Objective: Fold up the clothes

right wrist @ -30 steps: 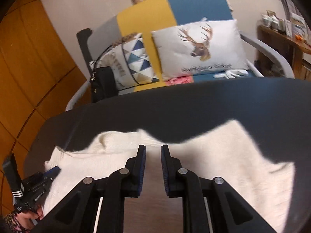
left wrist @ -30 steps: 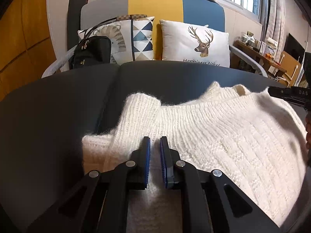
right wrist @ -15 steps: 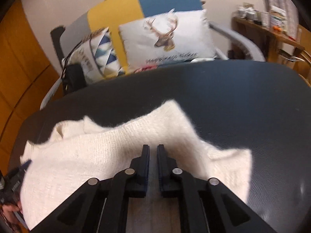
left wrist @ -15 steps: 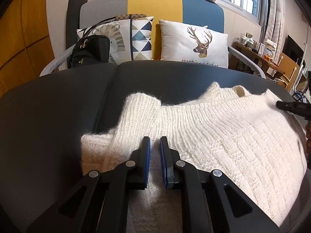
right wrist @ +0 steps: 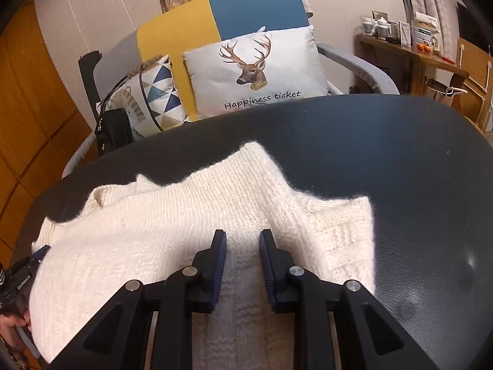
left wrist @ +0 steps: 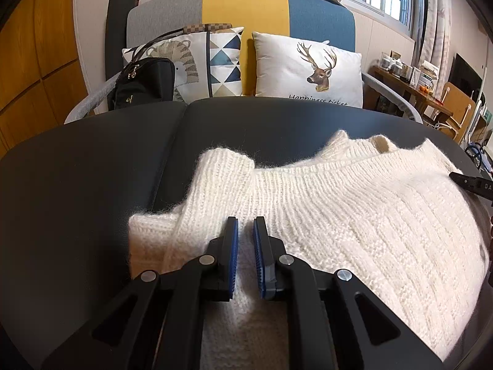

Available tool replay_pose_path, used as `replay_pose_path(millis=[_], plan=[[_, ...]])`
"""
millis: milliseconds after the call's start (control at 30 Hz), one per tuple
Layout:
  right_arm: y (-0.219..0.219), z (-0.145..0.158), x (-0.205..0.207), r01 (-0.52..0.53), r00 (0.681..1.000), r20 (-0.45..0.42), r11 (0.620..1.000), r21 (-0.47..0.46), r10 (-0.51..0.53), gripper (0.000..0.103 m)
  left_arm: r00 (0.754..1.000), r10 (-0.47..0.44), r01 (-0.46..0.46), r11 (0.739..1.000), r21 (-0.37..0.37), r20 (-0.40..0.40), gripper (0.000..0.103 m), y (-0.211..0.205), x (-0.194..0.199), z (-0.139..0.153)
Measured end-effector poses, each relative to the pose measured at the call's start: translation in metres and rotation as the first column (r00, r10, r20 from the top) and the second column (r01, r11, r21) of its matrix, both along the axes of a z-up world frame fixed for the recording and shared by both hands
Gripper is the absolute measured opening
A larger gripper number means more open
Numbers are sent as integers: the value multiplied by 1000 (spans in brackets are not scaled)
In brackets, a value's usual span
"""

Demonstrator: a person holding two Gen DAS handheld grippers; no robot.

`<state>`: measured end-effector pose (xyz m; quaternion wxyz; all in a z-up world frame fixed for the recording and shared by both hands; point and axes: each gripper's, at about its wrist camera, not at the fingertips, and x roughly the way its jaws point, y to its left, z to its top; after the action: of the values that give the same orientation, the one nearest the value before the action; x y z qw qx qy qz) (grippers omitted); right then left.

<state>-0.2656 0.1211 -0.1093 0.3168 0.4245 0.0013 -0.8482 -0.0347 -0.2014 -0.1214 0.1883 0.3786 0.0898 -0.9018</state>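
A cream knitted sweater [left wrist: 354,215] lies spread on the dark table [left wrist: 77,200], neckline toward the sofa. My left gripper [left wrist: 246,222] sits low over the sweater's left shoulder. Its blue pads stand almost together, and the frames do not show any knit pinched between them. My right gripper [right wrist: 242,234] hangs over the sweater [right wrist: 185,215] near its right sleeve, with the pads apart and only flat knit showing below the gap. The right gripper's tip [left wrist: 471,183] shows at the left wrist view's right edge. The left gripper [right wrist: 27,274] and a hand [right wrist: 12,320] show at the right wrist view's left edge.
Behind the table [right wrist: 400,154] stands a grey, yellow and blue sofa [left wrist: 246,9] with a deer pillow [left wrist: 308,71], a patterned pillow [left wrist: 222,61] and a black bag [left wrist: 141,83]. A wooden side table [right wrist: 409,49] with jars is at the back right. Bare dark tabletop lies left and right of the sweater.
My right gripper has slid right along the sweater to its right sleeve, and its jaws stand wider than half a second ago. The left gripper has stayed put.
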Motion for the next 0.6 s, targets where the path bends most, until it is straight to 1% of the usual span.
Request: replay_pose_path(millis=[67, 167, 233, 367, 400, 467, 500, 533, 600], plan=[[4, 7, 3, 15, 1000, -7, 1000, 8, -15, 22, 1000, -2, 2, 1000, 6, -5, 11, 0, 1, 1], [14, 23, 11, 25, 999, -44, 1000, 1, -25, 22, 1000, -1, 3, 998, 61, -25, 12, -4, 7, 7], [19, 31, 15, 13, 999, -49, 1000, 11, -12, 23, 999, 3, 0, 997, 79, -32, 12, -5, 11, 12], [34, 39, 21, 14, 998, -60, 1000, 9, -14, 23, 999, 13, -12, 1000, 29, -53, 13, 2, 24, 27], [38, 41, 21, 17, 998, -60, 1000, 3, -17, 23, 998, 17, -15, 999, 31, -62, 15, 1, 28, 31], [47, 42, 21, 20, 998, -55, 1000, -13, -21, 23, 997, 23, -20, 999, 39, -79, 23, -2, 35, 39], [53, 42, 19, 19, 999, -47, 999, -27, -20, 23, 997, 26, -22, 998, 51, -77, 32, -7, 37, 41], [59, 42, 16, 16, 999, -38, 999, -44, -18, 23, 997, 30, -25, 998, 65, -74, 45, -12, 39, 42], [71, 40, 8, -13, 1000, -3, 998, -68, 13, 24, 997, 38, -31, 995, 92, -67, 56, -23, 42, 45]])
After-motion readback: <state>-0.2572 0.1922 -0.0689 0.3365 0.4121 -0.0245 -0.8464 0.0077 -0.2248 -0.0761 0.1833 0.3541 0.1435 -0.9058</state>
